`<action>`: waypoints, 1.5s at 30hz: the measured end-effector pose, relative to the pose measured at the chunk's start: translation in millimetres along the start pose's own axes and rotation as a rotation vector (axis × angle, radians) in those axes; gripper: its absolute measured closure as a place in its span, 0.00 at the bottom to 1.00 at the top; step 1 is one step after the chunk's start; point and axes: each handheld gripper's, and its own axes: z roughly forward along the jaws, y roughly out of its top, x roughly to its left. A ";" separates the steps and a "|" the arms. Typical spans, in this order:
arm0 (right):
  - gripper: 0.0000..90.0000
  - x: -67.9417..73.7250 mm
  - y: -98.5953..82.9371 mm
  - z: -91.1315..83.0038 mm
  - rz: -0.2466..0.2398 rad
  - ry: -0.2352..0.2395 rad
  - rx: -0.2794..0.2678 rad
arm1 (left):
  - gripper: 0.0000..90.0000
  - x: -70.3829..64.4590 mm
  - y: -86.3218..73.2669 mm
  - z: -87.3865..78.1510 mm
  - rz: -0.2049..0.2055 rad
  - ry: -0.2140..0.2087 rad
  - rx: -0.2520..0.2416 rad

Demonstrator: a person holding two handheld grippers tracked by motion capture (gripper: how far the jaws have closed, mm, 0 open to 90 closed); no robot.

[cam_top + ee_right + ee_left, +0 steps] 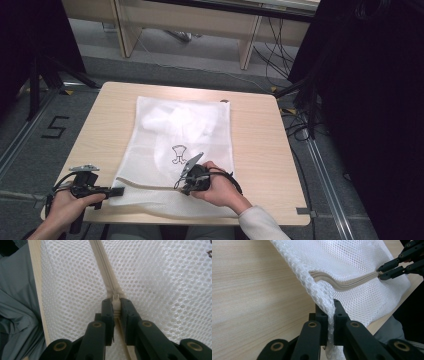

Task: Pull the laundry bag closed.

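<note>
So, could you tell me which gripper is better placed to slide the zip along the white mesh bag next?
The right gripper: it is shut on the beige zip slider, while the left gripper only pinches the white mesh bag at its edge.

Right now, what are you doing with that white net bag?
A person is working the zipper of a white mesh bag that lies flat on the wooden table. The left tool pinches the bag's corner to hold it steady. The right tool is clamped on the zipper's slider, partway along the near edge.
</note>
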 end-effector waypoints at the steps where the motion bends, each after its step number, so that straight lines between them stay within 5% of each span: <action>1: 0.92 0.5 -1.2 -1.9 0.019 -0.008 0.000 | 0.95 -0.2 0.1 0.0 0.002 0.002 0.001; 45: 0.92 -7.9 -20.2 -16.9 0.032 -0.027 -0.002 | 0.95 0.1 -0.5 0.5 0.004 0.004 0.005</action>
